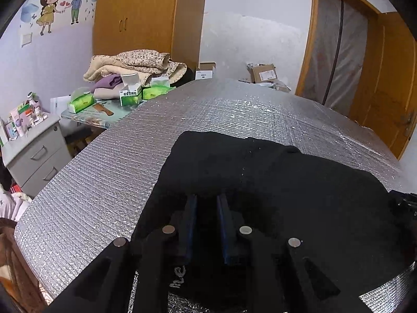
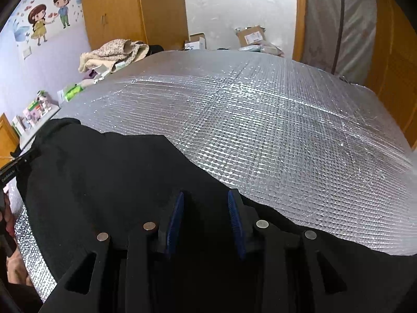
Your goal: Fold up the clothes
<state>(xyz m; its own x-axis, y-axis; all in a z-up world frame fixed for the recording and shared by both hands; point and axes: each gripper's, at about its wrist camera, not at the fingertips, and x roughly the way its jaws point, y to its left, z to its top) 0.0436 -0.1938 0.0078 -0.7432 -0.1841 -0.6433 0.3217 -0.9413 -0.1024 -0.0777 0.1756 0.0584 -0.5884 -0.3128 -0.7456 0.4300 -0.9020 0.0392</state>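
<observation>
A black garment (image 1: pixel 273 177) lies flat on the silver quilted mat (image 1: pixel 104 182), near its front edge. My left gripper (image 1: pixel 206 199) sits low over the garment's left part, jaws partly apart. Black cloth fills the dark gap, and whether the pads press on it does not show. In the right wrist view the garment (image 2: pixel 104 177) covers the lower left of the mat (image 2: pixel 260 117). My right gripper (image 2: pixel 206 198) is over the garment's far edge, blue pads well apart and pressing on nothing. The left gripper (image 2: pixel 15 164) shows at that view's left edge.
Left of the mat a side table holds folded blankets (image 1: pixel 138 62), green tissue packs (image 1: pixel 80 101) and a small box. A grey drawer cabinet (image 1: pixel 39 151) stands nearer. Behind are a wooden wardrobe (image 1: pixel 135 13), cardboard boxes (image 1: pixel 263 73) and a door (image 1: pixel 385 78).
</observation>
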